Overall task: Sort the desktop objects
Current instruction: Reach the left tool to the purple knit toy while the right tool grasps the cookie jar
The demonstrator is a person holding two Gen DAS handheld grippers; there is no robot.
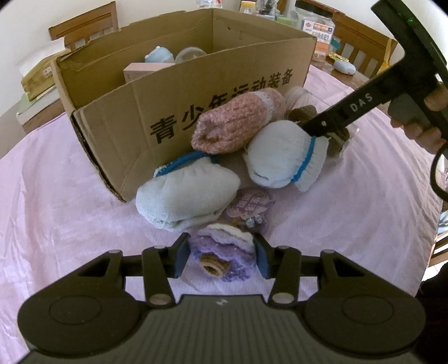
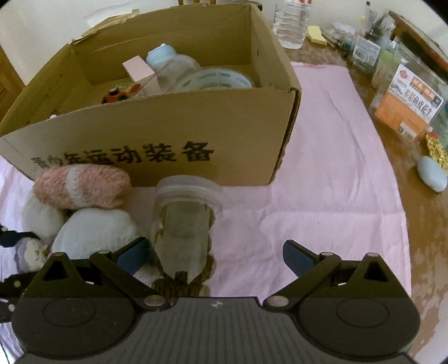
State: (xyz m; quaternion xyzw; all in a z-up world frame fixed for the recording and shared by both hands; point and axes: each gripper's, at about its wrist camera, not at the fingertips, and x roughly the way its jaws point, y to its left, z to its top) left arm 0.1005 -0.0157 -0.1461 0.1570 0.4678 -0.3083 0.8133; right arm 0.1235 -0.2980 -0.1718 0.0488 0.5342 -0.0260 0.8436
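My left gripper (image 1: 221, 259) is shut on a purple crocheted piece (image 1: 224, 252) lying on the pink cloth. Just beyond it lie a purple tagged knit (image 1: 249, 207), two pale blue sock rolls (image 1: 184, 201) (image 1: 280, 156) and a pink sock roll (image 1: 238, 120), all against the cardboard box (image 1: 112, 134). My right gripper (image 2: 215, 254) is open wide over a clear lidded jar (image 2: 189, 196) and a brown knitted thing (image 2: 182, 285). The jar stands nearer its left finger, and neither pad touches it. In the left wrist view the right gripper (image 1: 319, 131) reaches down behind the far blue roll.
The cardboard box (image 2: 168, 117) holds a blue-capped bottle (image 2: 168, 61), a pink carton (image 2: 137, 70), a tape roll (image 2: 215, 79) and a toy car (image 2: 117, 95). Jars, a water bottle (image 2: 291, 22) and a blue oval case (image 2: 431, 173) crowd the bare wood at right. Wooden chairs stand behind.
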